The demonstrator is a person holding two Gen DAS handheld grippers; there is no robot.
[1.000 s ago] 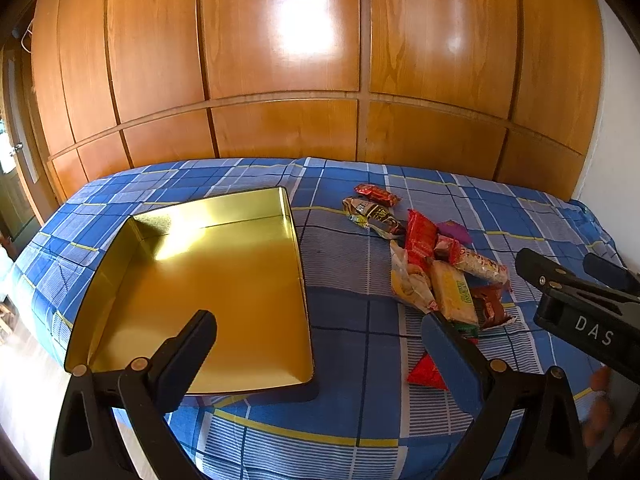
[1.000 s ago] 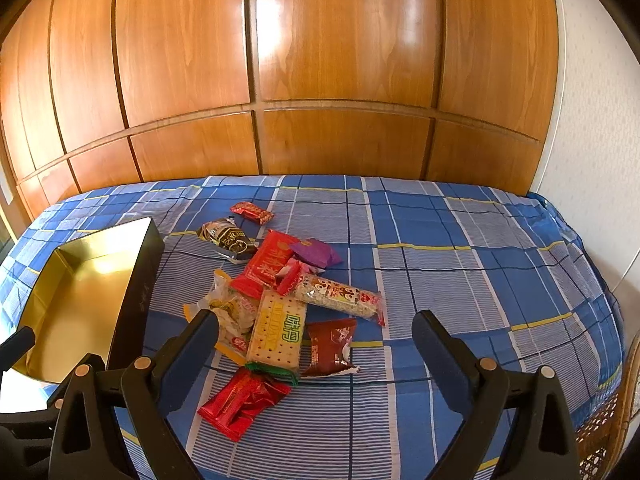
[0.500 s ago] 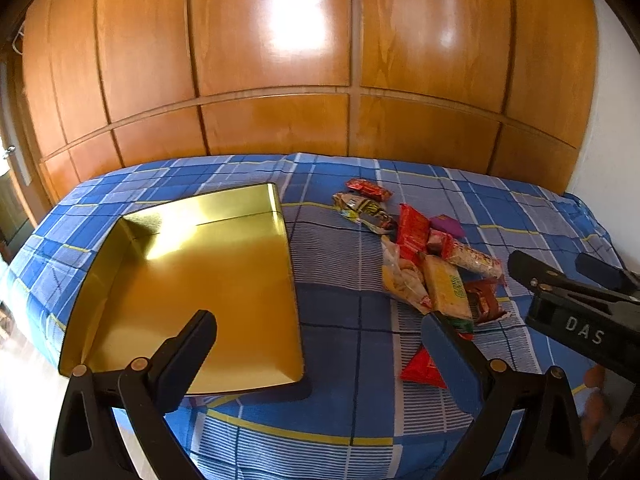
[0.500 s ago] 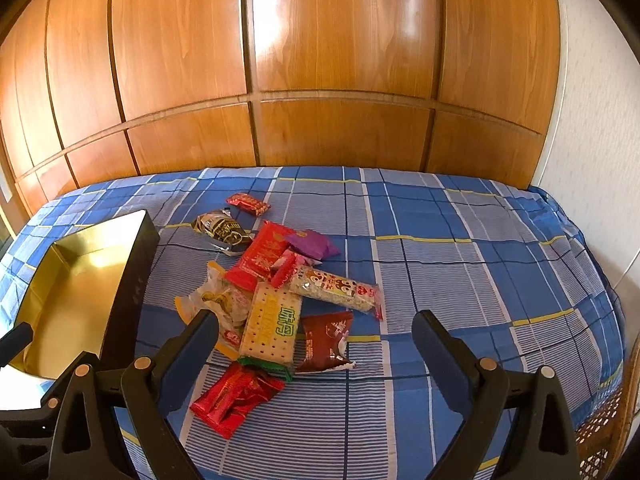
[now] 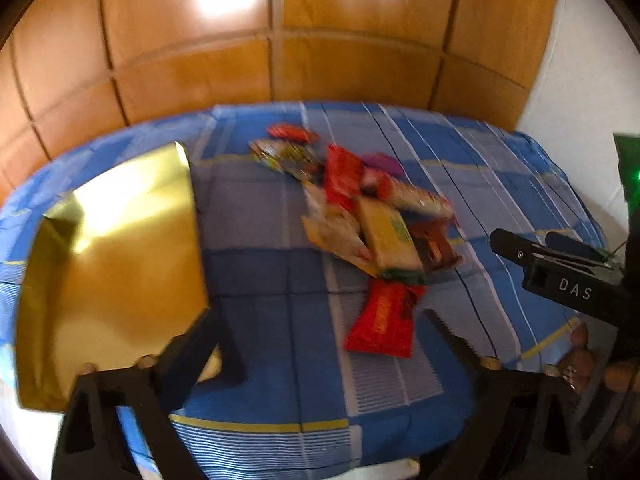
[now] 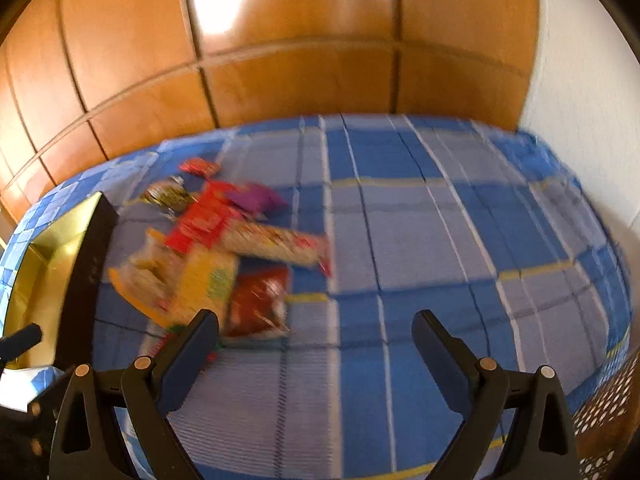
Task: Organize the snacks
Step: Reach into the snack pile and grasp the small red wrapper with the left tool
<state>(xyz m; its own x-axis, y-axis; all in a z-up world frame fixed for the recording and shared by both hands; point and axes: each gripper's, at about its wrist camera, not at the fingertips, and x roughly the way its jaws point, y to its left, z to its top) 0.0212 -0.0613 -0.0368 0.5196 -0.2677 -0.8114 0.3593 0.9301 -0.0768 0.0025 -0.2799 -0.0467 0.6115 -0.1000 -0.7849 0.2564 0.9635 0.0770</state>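
Note:
A pile of snack packets (image 5: 372, 216) lies on the blue plaid bed, also in the right wrist view (image 6: 224, 248). A red packet (image 5: 382, 322) lies nearest, between my left gripper's fingers in the image. A gold tin tray (image 5: 108, 264) sits empty to the left of the pile; its dark outer wall (image 6: 86, 276) shows in the right wrist view. My left gripper (image 5: 324, 336) is open and empty above the bed's near part. My right gripper (image 6: 316, 336) is open and empty, to the right of the pile; it also shows in the left wrist view (image 5: 560, 260). Both views are motion-blurred.
The blue plaid bedspread (image 6: 440, 260) stretches out to the right of the snacks. Wooden wall panels (image 5: 280, 40) stand behind the bed. A white wall (image 6: 580, 100) runs along the right. A woven wicker item (image 6: 608, 404) is at the bed's right front corner.
Both grippers have moved forward and swung, the views tilting and blurring. The snacks and tray look nearer and larger. Both grippers stay open and empty.

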